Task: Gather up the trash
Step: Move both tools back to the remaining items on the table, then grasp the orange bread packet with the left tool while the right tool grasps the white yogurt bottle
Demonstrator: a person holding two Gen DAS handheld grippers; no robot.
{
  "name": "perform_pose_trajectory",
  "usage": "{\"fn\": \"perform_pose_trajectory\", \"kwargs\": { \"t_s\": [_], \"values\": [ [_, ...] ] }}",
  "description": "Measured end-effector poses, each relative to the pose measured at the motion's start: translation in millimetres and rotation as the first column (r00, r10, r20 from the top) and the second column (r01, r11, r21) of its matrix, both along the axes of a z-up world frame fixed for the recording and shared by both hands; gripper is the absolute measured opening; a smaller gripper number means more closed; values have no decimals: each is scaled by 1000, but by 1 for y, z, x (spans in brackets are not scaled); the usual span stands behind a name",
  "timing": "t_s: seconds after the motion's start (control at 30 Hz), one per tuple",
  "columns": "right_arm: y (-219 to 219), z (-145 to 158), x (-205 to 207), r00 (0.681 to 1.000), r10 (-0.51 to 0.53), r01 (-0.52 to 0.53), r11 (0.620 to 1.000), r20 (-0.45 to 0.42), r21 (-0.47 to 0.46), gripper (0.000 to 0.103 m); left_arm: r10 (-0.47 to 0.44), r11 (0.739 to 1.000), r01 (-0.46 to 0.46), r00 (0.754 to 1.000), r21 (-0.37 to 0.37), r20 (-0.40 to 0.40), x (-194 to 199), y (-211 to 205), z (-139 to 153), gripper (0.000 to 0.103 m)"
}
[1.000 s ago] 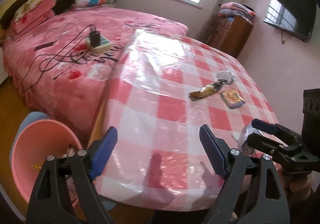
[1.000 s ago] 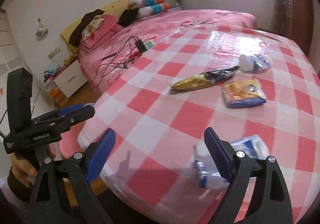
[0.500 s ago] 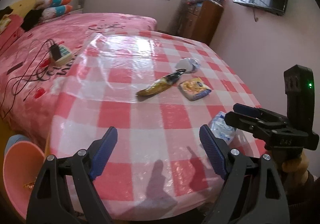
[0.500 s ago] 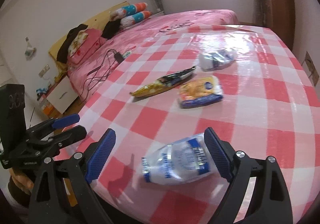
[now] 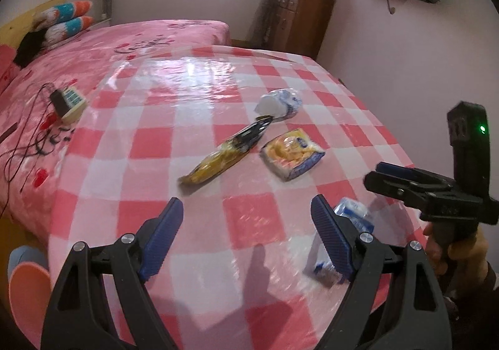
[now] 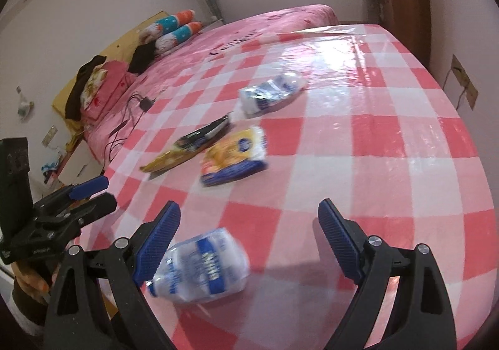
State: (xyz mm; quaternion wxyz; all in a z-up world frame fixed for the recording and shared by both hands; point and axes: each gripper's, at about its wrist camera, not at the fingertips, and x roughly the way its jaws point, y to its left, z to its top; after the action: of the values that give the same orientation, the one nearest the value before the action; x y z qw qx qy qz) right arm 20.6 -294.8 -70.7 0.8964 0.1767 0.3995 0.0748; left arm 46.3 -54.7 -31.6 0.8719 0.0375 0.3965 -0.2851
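— What's the biggest thing in front of you?

— The bed (image 5: 162, 38) with its pink cover runs along the left, and the table (image 5: 199, 94) in a red-and-white checked cloth stands against it. A wooden cabinet (image 5: 299, 19) is at the far wall, and the rim of a pink bin (image 5: 28, 290) shows at the table's near left corner, down on the floor.

— And the trash?

— Four pieces lie on the cloth. Nearest me is a clear wrapper with blue print (image 6: 199, 265), close to the table's near edge. Farther in sit a yellow snack bag (image 6: 234, 156) and a long gold-and-black wrapper (image 6: 187, 144), just beside each other. Beyond them is a crumpled white-and-blue bag (image 6: 271, 94).

— Your grippers?

— My right gripper (image 6: 249, 231) is spread wide, holding nothing, hovering over the clear wrapper, which lies by its left finger (image 6: 156, 244). My left gripper (image 5: 246, 234) is released too, empty, above the near part of the cloth; the same wrapper shows behind its right finger (image 5: 330, 240).
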Motion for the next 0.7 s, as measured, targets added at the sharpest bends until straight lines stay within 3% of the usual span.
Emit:
{"fn": "perform_pose_trajectory", "kwargs": {
  "t_s": [0.17, 0.4, 0.63, 0.7],
  "values": [
    [-22, 1, 20, 1000, -20, 20, 999, -21, 25, 89, -108, 994, 108, 994, 23, 3, 8, -32, -6, 84],
    [-50, 0, 51, 998, -40, 45, 992, -44, 119, 89, -263, 962, 264, 964, 66, -25, 33, -77, -22, 84],
    [-65, -7, 81, 997, -32, 50, 967, -75, 249, 89, -299, 951, 303, 952, 64, -60, 65, -99, -32, 84],
    [-65, -8, 90, 997, -20, 39, 964, -74, 264, 83, -316, 946, 320, 946, 58, -70, 71, -103, -35, 84]
  ]
}}
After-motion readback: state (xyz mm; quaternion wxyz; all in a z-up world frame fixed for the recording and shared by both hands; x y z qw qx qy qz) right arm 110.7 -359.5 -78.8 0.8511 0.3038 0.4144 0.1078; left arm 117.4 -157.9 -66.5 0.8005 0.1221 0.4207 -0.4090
